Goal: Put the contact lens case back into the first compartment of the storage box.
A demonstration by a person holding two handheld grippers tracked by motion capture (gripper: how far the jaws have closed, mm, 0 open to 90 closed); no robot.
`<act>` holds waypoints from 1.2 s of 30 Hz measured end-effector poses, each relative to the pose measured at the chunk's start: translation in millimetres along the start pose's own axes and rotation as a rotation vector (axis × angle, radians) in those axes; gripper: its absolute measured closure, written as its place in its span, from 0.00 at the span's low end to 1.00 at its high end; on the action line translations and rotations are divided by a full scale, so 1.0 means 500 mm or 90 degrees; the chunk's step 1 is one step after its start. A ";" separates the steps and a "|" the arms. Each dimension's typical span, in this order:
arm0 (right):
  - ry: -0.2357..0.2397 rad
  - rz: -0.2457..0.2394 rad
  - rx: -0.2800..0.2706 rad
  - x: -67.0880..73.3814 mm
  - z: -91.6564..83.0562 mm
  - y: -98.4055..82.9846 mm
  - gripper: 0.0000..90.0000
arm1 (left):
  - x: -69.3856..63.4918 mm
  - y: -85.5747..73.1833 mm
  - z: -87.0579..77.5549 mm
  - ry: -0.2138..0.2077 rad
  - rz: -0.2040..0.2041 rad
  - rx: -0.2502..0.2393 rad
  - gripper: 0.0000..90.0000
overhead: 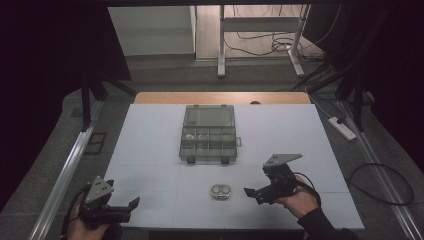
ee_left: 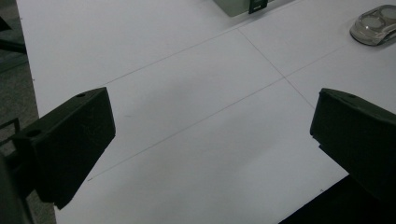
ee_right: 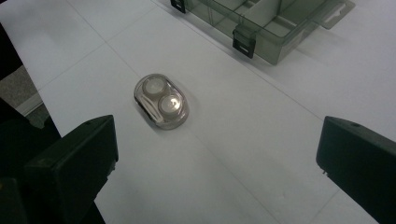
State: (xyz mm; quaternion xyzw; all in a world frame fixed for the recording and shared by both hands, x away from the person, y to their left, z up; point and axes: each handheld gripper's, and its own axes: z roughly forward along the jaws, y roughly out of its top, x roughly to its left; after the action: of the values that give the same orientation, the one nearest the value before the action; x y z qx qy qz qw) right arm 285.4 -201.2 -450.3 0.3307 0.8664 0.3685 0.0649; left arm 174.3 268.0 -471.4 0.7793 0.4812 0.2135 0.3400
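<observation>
A small clear oval case (overhead: 221, 192) holding two round white pieces lies on the white table (overhead: 150, 135) near the front. It lies just ahead of my right gripper (ee_right: 217, 149), left of centre, as the oval case (ee_right: 162, 101). My right gripper (overhead: 251, 195) is held just right of the case, open and empty. Near the front left corner my left gripper (overhead: 131, 206) is open too, with bare table between its jaws (ee_left: 212, 126). The oval case (ee_left: 375, 25) is far off at its upper right. A clear grey compartment box (overhead: 209, 134) sits mid-table with its lid open.
The box's front latches (ee_right: 244, 41) face the case. A wooden strip (overhead: 222, 97) edges the table's far side. A metal rail (overhead: 65, 170) runs along the left. A power strip (overhead: 342, 128) and cables lie on the floor at right.
</observation>
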 end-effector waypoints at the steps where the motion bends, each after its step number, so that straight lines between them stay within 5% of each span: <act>1: 0.004 -0.009 0.004 0.001 0.004 0.005 0.00 | 0.000 0.000 0.000 0.000 0.000 0.000 0.00; 22: 0.016 -0.022 0.030 0.012 0.054 0.043 0.00 | 0.001 -0.001 0.000 -0.003 -0.003 -0.001 0.00; 36: 0.006 -0.053 0.096 0.028 0.101 0.069 0.00 | 0.003 -0.001 0.000 -0.004 -0.006 -0.002 0.00</act>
State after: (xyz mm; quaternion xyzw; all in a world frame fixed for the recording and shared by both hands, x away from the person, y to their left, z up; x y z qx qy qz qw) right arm 310.7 -144.7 -461.0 0.2968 0.9049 0.3007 0.0512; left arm 174.7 269.2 -471.7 0.7773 0.4833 0.2099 0.3437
